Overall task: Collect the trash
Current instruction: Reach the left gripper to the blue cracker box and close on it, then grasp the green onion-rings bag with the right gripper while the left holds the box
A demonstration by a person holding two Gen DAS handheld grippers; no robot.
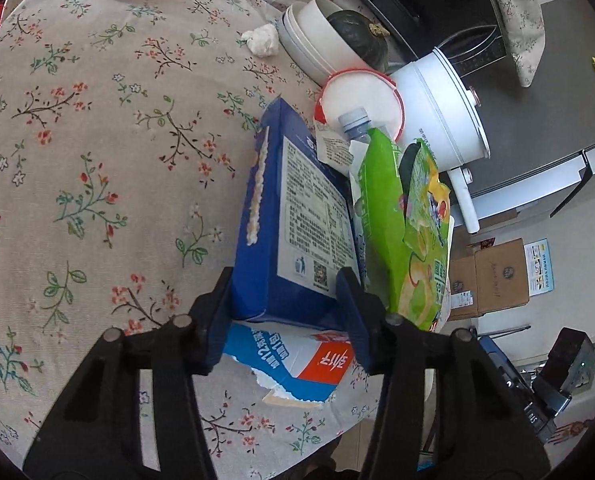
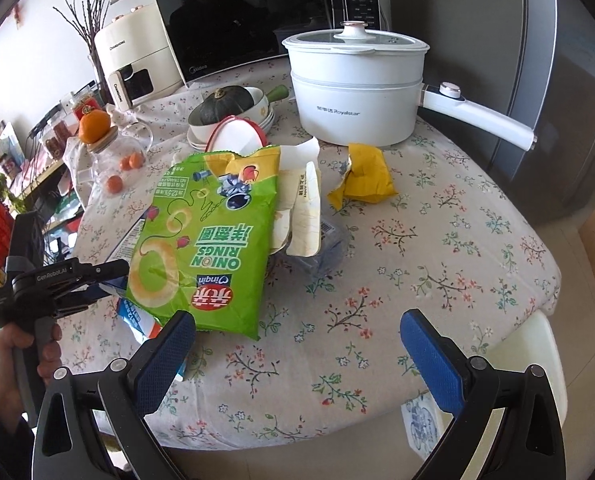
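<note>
Left gripper (image 1: 285,304) astride rectangular cardboard box (image 1: 293,220).

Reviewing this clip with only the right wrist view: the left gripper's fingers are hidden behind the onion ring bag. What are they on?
Observer: The left gripper straddles a blue box, with one pad against each side. It looks gripped.
Operator: Is that box lying straight on the cloth?
Observer: Not entirely. A torn blue, white and red carton lies under its near end.
Operator: Any trash further back that I am missing?
Observer: A crumpled white tissue lies on the tablecloth beside the stacked white bowls.
</note>
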